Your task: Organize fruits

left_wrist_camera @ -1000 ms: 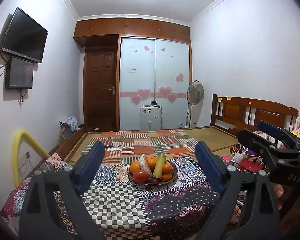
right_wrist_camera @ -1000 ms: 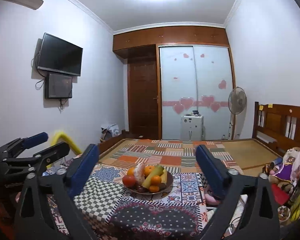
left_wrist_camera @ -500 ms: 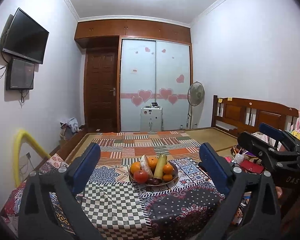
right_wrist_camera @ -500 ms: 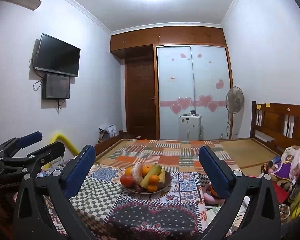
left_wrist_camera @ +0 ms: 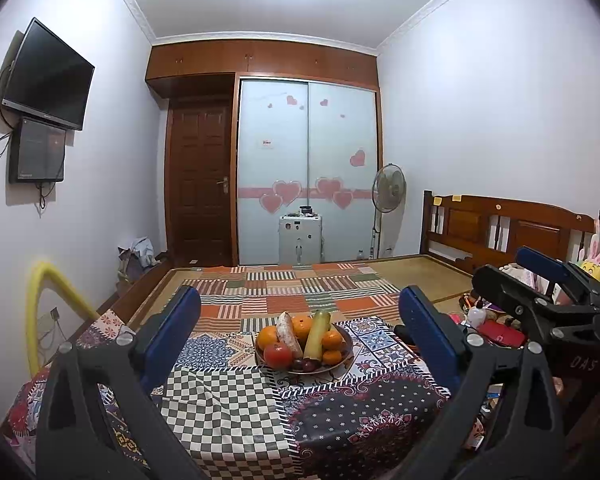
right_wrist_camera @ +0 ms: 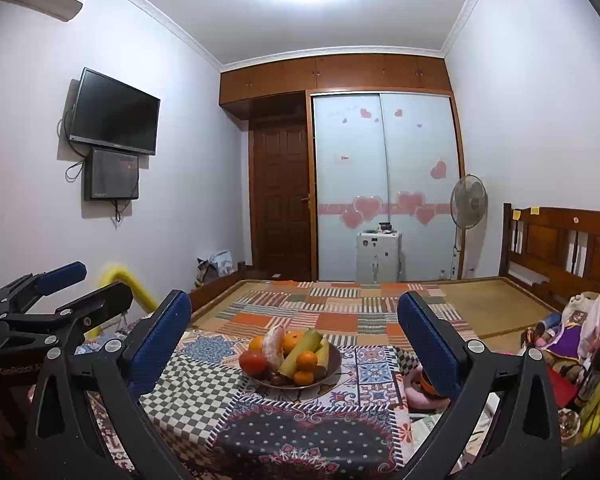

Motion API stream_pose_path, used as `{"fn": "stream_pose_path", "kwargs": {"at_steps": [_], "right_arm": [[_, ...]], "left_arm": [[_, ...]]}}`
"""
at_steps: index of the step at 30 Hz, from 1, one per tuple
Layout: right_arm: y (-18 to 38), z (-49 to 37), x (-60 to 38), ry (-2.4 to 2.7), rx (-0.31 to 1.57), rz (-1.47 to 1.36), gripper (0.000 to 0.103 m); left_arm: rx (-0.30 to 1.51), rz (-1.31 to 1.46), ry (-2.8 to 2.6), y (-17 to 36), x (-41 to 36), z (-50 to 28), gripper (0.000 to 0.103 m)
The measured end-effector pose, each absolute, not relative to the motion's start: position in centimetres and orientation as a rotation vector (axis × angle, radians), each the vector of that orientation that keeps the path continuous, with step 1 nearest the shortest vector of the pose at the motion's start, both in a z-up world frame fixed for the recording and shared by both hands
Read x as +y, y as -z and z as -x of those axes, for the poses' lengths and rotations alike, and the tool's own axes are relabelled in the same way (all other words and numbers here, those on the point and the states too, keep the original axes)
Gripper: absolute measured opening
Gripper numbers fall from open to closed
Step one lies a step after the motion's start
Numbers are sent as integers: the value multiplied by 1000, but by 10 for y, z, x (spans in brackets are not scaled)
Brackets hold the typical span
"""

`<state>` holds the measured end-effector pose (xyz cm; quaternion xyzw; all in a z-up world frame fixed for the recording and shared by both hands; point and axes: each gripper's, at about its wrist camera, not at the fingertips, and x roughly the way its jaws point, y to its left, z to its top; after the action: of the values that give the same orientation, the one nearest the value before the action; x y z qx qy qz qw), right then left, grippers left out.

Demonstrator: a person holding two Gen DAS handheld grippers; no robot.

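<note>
While both grippers hang short of a table draped in a patchwork cloth [left_wrist_camera: 228, 412], a shallow bowl [left_wrist_camera: 346, 354] heaped with fruit sits near the cloth's middle, well ahead of either tool and touched by neither. Seen from the left wrist, the left gripper [left_wrist_camera: 300, 336] has its blue-padded jaws spread wide with only air between them, the bowl framed in the gap far beyond the tips. From the right wrist, the right gripper [right_wrist_camera: 294, 336] likewise stands with its jaws far apart and empty, its fingers [right_wrist_camera: 160, 340] flanking the same bowl at a distance. Piled in the dish are several oranges [left_wrist_camera: 267, 337], a red tomato [left_wrist_camera: 278, 355] at the near left edge, a long green-yellow fruit [left_wrist_camera: 317, 334] leaning upright across the heap, a pale reddish-brown oblong piece [left_wrist_camera: 289, 330] tilted beside it, and dark grapes [left_wrist_camera: 305, 365] at the front rim. Each camera catches the other tool at its edge: the right gripper at the far right of the left view, the left one at the far left of the right view. Behind the table lies a bed with a striped patchwork cover [left_wrist_camera: 292, 288] and a wooden headboard [left_wrist_camera: 504, 228]; a standing fan [left_wrist_camera: 388, 188], a wardrobe with heart stickers [left_wrist_camera: 308, 168] and a wall-mounted television [left_wrist_camera: 46, 74] fill the room beyond.
</note>
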<state>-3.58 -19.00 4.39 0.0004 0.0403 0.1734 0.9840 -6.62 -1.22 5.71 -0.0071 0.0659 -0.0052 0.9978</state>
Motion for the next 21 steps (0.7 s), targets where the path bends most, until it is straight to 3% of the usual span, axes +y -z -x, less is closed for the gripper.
{"fn": "stream_pose_path", "kwargs": {"at_steps": [21], "right_arm": [[-49,38,-191,-341,74,5,103]], "left_arm": [[144,14,34,-57,-16,60,103]]}}
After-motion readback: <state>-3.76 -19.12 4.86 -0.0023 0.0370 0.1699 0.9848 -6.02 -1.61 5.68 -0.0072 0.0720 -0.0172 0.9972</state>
